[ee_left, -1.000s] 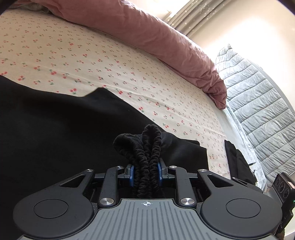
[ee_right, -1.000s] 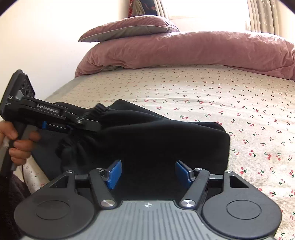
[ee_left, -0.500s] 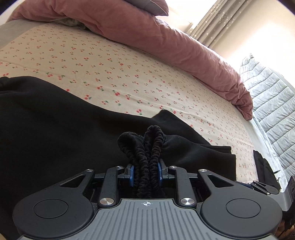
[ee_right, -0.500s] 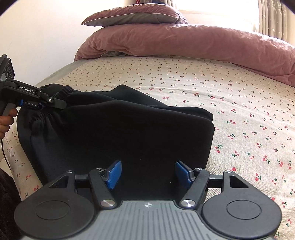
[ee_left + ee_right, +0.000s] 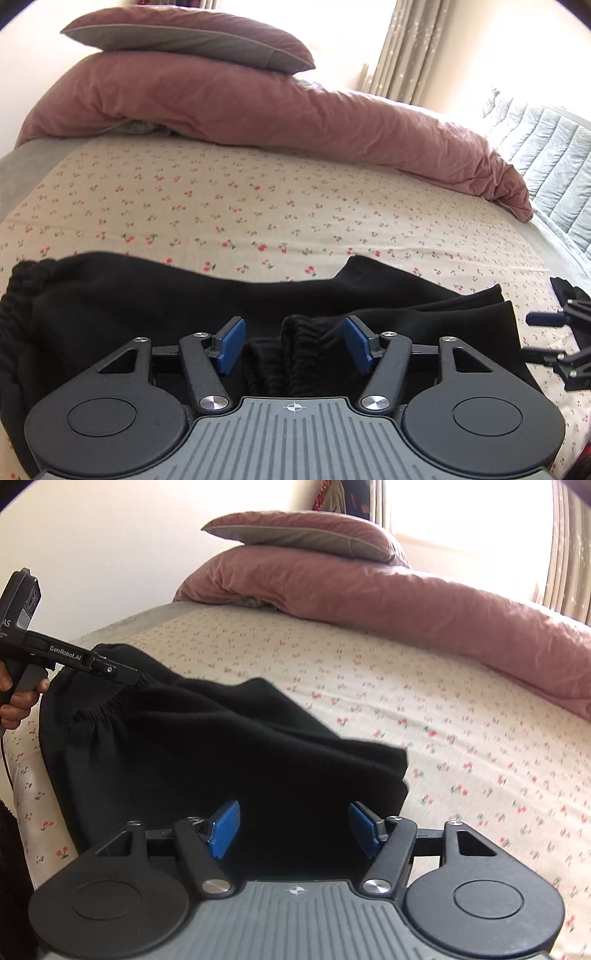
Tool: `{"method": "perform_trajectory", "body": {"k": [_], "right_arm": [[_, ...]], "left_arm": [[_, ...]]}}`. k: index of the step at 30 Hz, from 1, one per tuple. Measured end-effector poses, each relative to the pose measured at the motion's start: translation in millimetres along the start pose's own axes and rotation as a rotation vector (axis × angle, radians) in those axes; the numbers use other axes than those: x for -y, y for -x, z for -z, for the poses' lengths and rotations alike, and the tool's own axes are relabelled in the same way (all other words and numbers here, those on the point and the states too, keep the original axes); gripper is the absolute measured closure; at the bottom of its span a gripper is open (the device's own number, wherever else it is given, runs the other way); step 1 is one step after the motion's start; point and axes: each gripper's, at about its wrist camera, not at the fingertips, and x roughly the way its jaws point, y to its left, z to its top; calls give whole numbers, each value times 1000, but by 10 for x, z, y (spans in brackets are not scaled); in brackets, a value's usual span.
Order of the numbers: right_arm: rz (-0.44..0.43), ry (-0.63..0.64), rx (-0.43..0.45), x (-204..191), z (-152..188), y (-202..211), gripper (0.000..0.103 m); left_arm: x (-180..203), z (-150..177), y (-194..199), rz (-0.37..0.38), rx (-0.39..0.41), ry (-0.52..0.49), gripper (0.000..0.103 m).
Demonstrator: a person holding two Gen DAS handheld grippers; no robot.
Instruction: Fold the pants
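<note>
Waistband [image 5: 291, 354] lies loose between left gripper [image 5: 293, 343] fingers, just spread from pinching it; right gripper [image 5: 293, 829] stays spread.

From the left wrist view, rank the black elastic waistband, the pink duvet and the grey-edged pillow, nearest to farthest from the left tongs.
1. Black elastic waistband: bunched between the open left tongs.
2. Pink duvet: heaped across the bed's far side.
3. Grey-edged pillow: stacked on the duvet, upper left, farthest.
</note>
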Motion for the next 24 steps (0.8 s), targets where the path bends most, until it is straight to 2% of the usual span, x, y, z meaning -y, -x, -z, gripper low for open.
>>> {"method": "perform_trajectory", "body": {"k": [2, 4, 6, 8, 9, 11, 14, 15, 19, 24], "right_arm": [[5, 12, 28, 143, -61, -39, 41], [13, 2, 35, 286, -94, -110, 50], [4, -13, 26, 413, -130, -208, 59], [-18, -9, 17, 479, -148, -282, 61], [-31, 4, 3, 479, -152, -338, 63], [-38, 39, -46, 455, -131, -452, 67], [-22, 104, -112, 378, -37, -550, 80], [-16, 134, -125, 328, -5, -554, 87], [-16, 173, -119, 236, 65, -434, 95], [94, 242, -47, 32, 135, -257, 98]], "left_arm": [[17, -61, -53, 12, 16, -21, 44], [22, -98, -141, 19, 21, -29, 45], [24, -126, -265, 19, -7, -12, 49], [11, -120, -352, 19, -28, -8, 52], [6, -107, -386, 16, -41, -13, 54], [10, -79, -441, 14, -72, -18, 67], [23, -3, -443, 33, -89, -31, 80], [48, 25, -408, 24, -82, -47, 81], [152, 83, -252, -14, -18, -87, 85], [159, 99, -38, -5, 60, -62, 86]]}}
